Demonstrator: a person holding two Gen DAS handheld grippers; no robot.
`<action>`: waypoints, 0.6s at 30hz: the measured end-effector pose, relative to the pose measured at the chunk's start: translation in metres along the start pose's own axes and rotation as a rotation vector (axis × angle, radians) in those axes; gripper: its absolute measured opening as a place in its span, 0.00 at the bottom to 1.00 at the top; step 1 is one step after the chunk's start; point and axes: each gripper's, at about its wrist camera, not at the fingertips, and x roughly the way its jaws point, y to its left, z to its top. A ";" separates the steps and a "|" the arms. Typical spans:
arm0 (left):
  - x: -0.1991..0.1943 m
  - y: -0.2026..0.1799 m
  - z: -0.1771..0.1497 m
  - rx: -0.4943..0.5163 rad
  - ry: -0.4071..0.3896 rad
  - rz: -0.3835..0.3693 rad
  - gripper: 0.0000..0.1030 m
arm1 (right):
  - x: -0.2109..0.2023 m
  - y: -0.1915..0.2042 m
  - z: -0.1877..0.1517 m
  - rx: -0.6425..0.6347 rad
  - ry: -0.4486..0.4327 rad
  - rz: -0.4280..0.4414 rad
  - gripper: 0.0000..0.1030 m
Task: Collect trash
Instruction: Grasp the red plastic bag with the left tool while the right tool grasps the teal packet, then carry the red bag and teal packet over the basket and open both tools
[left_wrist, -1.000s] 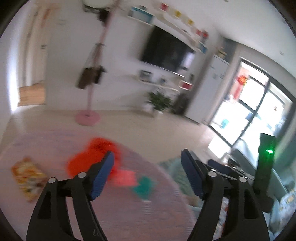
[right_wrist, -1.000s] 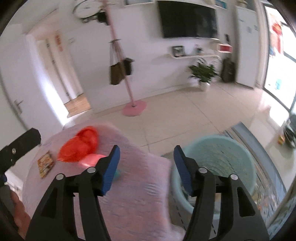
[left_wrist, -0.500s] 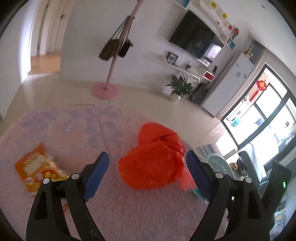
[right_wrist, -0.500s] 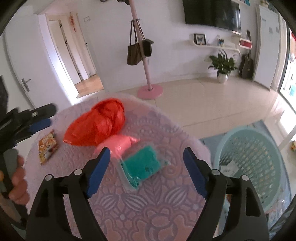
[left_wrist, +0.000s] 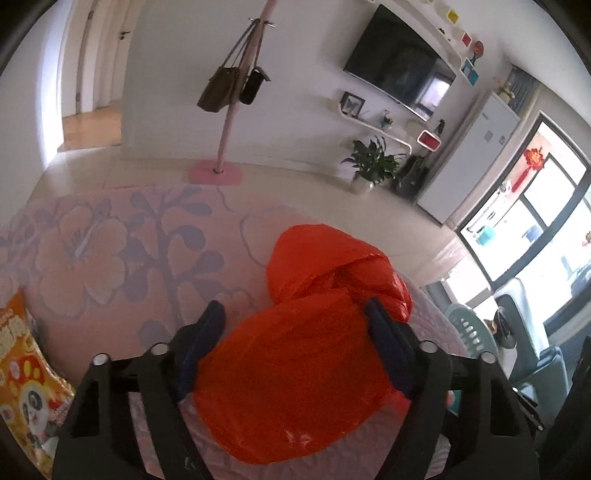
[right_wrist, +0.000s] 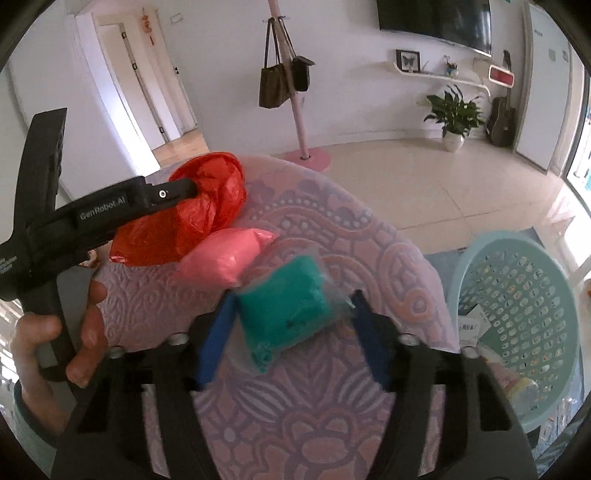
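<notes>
A crumpled red plastic bag (left_wrist: 314, 339) lies on the pink flowered tablecloth (left_wrist: 110, 258). My left gripper (left_wrist: 295, 332) is open, its jaws on either side of the bag. The red bag shows in the right wrist view (right_wrist: 192, 218) with the left gripper reaching into it. My right gripper (right_wrist: 291, 325) is open around a teal packet in clear wrap (right_wrist: 288, 310). A pink bag (right_wrist: 225, 254) lies between the red bag and the teal packet.
An orange snack packet (left_wrist: 26, 384) lies at the table's left edge. A light teal perforated basket (right_wrist: 517, 325) stands on the floor right of the table, with some scraps inside. A pink coat stand (right_wrist: 295, 110) with bags stands behind.
Both grippers have moved forward and down over the table. The left now straddles the red bag, the right straddles the teal packet. Both stay open.
</notes>
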 end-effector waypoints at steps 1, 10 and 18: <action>0.001 0.000 0.000 0.002 -0.001 -0.006 0.60 | -0.001 0.003 0.000 -0.013 -0.008 -0.011 0.48; -0.009 -0.011 -0.003 0.041 -0.051 -0.035 0.24 | -0.023 0.003 -0.007 0.005 -0.105 -0.061 0.45; -0.064 -0.041 0.006 0.075 -0.183 -0.119 0.21 | -0.058 -0.031 -0.015 0.111 -0.181 -0.073 0.44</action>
